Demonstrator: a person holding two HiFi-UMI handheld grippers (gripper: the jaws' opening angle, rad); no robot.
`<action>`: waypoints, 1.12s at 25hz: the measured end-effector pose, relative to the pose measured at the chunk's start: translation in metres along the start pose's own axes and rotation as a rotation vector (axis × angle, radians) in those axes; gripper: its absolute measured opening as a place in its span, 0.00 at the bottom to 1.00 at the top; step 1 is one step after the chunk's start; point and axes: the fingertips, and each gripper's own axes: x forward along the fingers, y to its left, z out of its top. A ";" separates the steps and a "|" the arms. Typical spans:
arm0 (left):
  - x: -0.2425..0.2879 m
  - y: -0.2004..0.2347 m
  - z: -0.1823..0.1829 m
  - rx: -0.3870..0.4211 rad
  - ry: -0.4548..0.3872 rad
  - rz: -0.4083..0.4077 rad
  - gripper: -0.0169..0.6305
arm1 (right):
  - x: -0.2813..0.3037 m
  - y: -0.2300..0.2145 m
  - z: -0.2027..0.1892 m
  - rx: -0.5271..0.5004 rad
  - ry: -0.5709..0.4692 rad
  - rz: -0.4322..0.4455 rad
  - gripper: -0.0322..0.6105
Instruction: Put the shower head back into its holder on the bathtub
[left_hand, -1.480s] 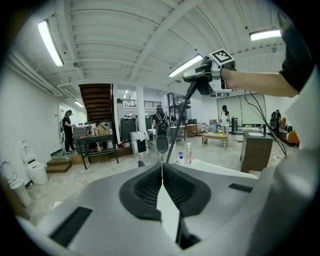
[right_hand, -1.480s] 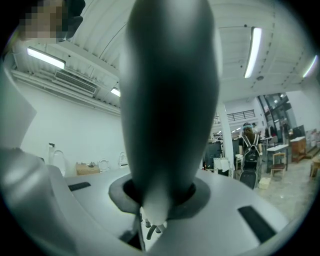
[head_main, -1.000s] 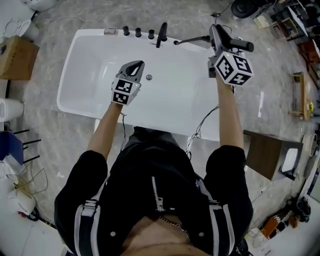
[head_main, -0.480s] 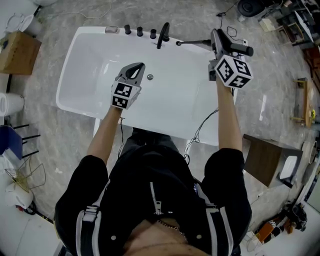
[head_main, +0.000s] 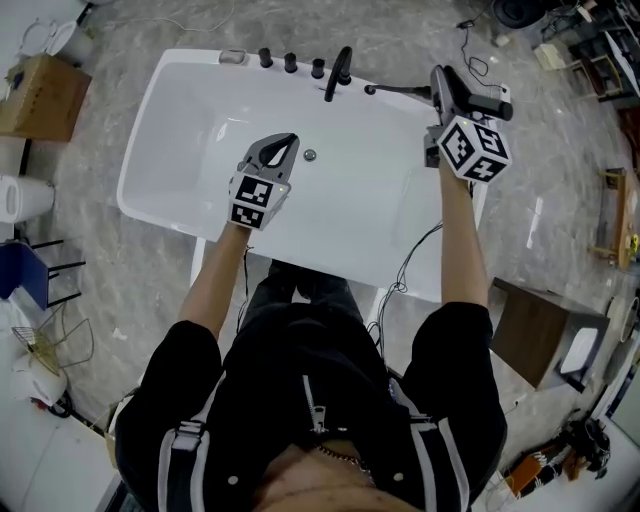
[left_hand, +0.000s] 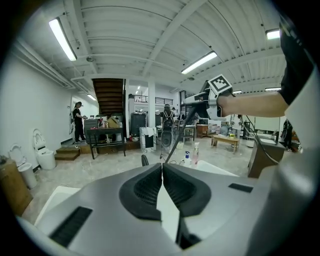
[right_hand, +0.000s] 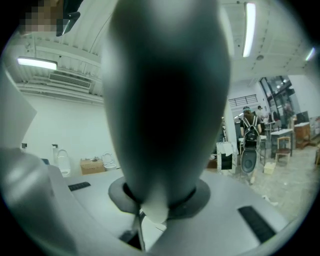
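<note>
I can read no words, brands or numbers anywhere. My left gripper (head_main: 285, 142) and right gripper (head_main: 438, 74) carry only black-and-white square patterns. The bottles (left_hand: 195, 153) beyond the bathtub (head_main: 150, 130) are too small to read.

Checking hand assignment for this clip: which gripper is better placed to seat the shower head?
Right. The right gripper is shut on the shower head near the bathtub far rim; the left gripper is shut and empty over its middle.
</note>
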 end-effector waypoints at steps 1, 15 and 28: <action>0.001 -0.001 -0.001 0.000 0.001 -0.002 0.07 | 0.001 -0.003 -0.003 0.009 0.001 -0.003 0.18; 0.020 0.007 -0.016 -0.031 0.019 -0.001 0.07 | 0.044 -0.008 -0.059 -0.051 0.107 0.031 0.18; 0.049 0.008 -0.040 -0.092 0.031 -0.001 0.07 | 0.091 -0.031 -0.115 -0.026 0.169 0.034 0.18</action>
